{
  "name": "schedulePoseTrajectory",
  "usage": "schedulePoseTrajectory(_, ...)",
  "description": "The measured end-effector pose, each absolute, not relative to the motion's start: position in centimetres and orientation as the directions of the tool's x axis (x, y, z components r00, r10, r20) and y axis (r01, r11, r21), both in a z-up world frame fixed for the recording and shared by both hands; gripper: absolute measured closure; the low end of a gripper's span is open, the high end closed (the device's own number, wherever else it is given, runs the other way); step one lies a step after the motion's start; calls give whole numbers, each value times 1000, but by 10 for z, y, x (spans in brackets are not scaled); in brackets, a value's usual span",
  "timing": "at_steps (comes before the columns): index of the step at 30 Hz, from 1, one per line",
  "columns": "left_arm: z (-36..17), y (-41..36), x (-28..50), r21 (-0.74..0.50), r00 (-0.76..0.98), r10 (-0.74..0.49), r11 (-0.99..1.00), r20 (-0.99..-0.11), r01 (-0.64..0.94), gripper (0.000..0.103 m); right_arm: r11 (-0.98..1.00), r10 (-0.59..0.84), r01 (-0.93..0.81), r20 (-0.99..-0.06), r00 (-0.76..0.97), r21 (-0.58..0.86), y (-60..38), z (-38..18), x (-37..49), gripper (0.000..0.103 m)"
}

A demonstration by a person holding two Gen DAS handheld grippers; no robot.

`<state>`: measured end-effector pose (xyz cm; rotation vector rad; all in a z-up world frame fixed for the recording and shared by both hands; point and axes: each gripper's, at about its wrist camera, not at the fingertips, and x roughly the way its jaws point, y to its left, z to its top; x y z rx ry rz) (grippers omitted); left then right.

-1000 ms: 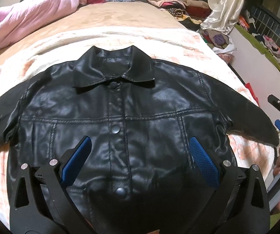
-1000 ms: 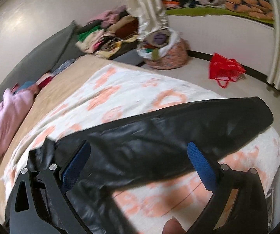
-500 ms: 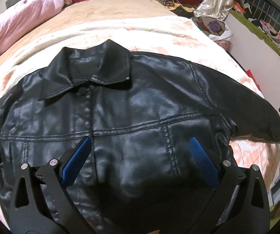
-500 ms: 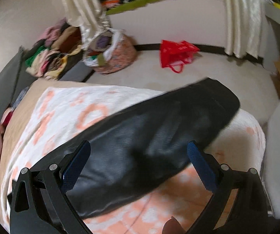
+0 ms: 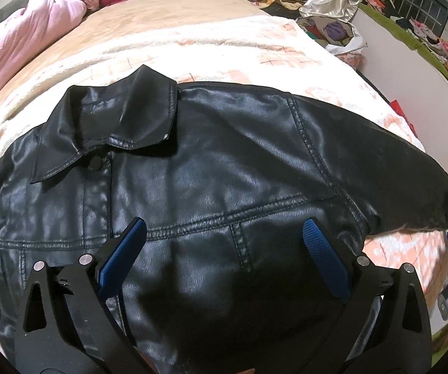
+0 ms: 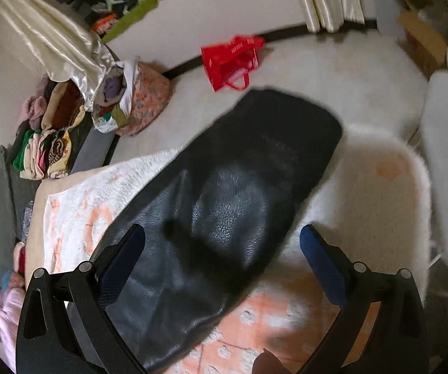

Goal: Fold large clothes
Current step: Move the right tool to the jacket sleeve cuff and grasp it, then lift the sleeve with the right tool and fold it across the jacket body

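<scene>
Black jacket [image 5: 224, 168], pink duvet [image 5: 21, 40], red bag [image 6: 233, 59]

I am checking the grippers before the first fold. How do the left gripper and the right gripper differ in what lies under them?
The left gripper hovers over the front panel of the black jacket, near the chest seam; the right gripper hovers over its sleeve, which reaches the edge of the blanket. The left wrist view is sharp; the right wrist view is blurred. Both are open and hold nothing.
</scene>
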<state>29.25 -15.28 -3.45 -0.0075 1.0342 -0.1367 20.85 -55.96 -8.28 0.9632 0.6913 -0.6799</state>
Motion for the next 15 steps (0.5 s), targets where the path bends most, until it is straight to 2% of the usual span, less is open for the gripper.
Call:
schedulePoseTrajectory(3,-34,-151,295,-85,502,-126,991,-856,105,9,410,-200,759,-762,616,506,-561,-84,218,5)
schedulePoseTrajectory(5,-34,-150,295,-85,503,-127,991,-855,106,9,412,-197,749,-752,629,518,-561,-84,222,18)
schedulePoseTrajectory(6,-34,-149,295,-85,503,-126,991,-855,104,9,415,-203,748,-749,630,518,-561,-83,225,37)
schedulePoseTrajectory(7,-34,-148,295,-89,502,-129,991,-855,103,9,416,-201,739,-739,643,529,-562,-83,226,65)
schedulePoseTrajectory(8,-34,-147,295,-97,500,-135,990,-855,101,9,416,-186,721,-724,664,554,-565,-83,227,84)
schedulePoseTrajectory(10,-33,-144,294,-106,499,-141,989,-855,99,9,415,-128,657,-674,727,630,-567,-83,228,92)
schedulePoseTrajectory(15,-25,-135,295,-124,507,-152,988,-849,89,9,471,-103,530,-553,827,705,-563,-57,229,92)
